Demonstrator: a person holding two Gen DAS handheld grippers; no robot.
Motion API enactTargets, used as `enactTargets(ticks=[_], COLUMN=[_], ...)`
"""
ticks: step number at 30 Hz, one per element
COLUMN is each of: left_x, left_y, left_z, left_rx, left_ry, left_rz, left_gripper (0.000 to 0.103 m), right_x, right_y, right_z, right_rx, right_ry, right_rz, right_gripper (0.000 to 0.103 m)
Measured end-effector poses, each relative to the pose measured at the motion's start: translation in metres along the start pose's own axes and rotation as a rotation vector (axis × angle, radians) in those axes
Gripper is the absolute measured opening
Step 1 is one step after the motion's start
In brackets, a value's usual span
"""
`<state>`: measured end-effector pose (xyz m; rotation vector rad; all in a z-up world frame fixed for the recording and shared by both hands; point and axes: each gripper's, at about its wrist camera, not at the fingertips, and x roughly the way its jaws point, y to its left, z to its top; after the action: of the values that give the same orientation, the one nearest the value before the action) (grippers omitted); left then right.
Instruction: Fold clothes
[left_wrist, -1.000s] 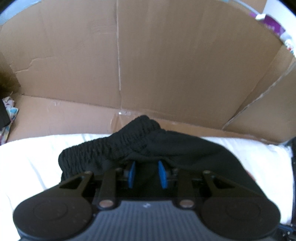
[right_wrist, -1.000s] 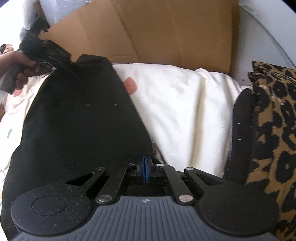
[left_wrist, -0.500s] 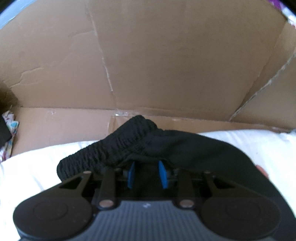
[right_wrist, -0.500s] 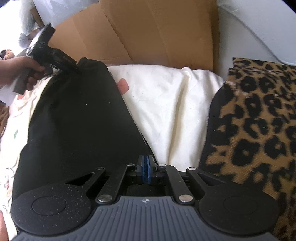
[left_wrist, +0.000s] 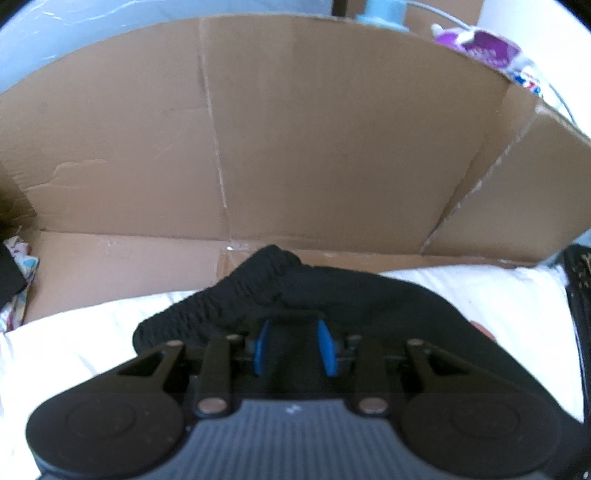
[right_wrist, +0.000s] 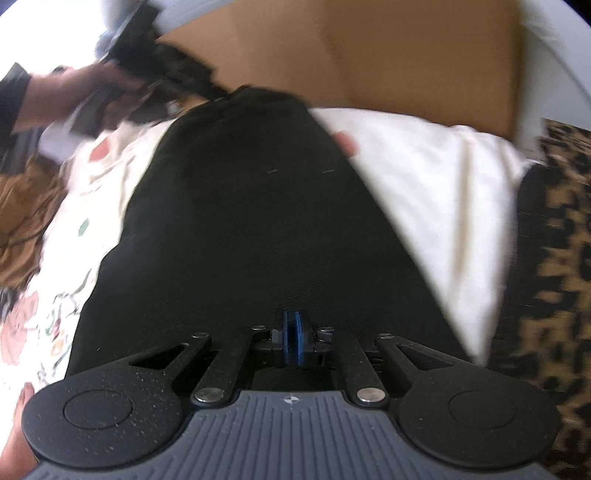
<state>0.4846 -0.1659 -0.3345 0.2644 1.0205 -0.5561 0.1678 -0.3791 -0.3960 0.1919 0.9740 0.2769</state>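
Black garment: soft, light, limp, ahead of both tools | left gripper: pinches bunched elastic waistband | right gripper: pressed together on the near hem; best grips.

The garment lies on the sheet, stretched between the left gripper at its waistband and the right gripper at its near edge. Cardboard stands behind the sheet. A cushion lies to the right.
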Motion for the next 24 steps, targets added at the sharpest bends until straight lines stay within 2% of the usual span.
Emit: enactTargets(ticks=[2,4,5,7,8,11,15,19,24], left_x=[0.003,0.008,0.014,0.029,0.034,0.042,0.041,0.018,-0.025], left_y=[-0.001,-0.003,-0.004,-0.005,-0.005,-0.007,-0.009,-0.006,0.003], left_z=[-0.003,-0.007,-0.009,-0.014,-0.016,-0.016,-0.011,-0.016,-0.044], left_rx=[0.000,-0.001,0.002,0.023,0.037,0.039,0.027,0.012,0.044], left_ry=[-0.020,0.003,0.024,0.063,0.068,0.068,0.070,0.022,-0.044], left_rz=[-0.012,-0.008,0.005,0.027,0.033,0.040,0.045,0.032,0.066], left_gripper=[0.032,0.032,0.032,0.032,0.032,0.032,0.032,0.032,0.032], right_x=[0.007,0.015,0.017,0.021,0.024,0.030,0.024,0.016,0.009], right_y=[0.009,0.018,0.023,0.030,0.033,0.039,0.031,0.029,0.028], right_z=[0.002,0.005,0.006,0.007,0.007,0.001,-0.008,-0.014,-0.022], right_rx=[-0.026,-0.051,-0.067,-0.101,-0.124,-0.200,-0.211,-0.219,-0.240], right_ry=[0.007,0.014,0.015,0.015,0.026,0.062,0.093,0.124,0.151], right_rz=[0.005,0.009,0.009,0.007,-0.003,-0.033,-0.024,-0.038,-0.051], right_gripper=[0.004,0.005,0.009,0.029,0.032,0.033,0.033,0.033,0.032])
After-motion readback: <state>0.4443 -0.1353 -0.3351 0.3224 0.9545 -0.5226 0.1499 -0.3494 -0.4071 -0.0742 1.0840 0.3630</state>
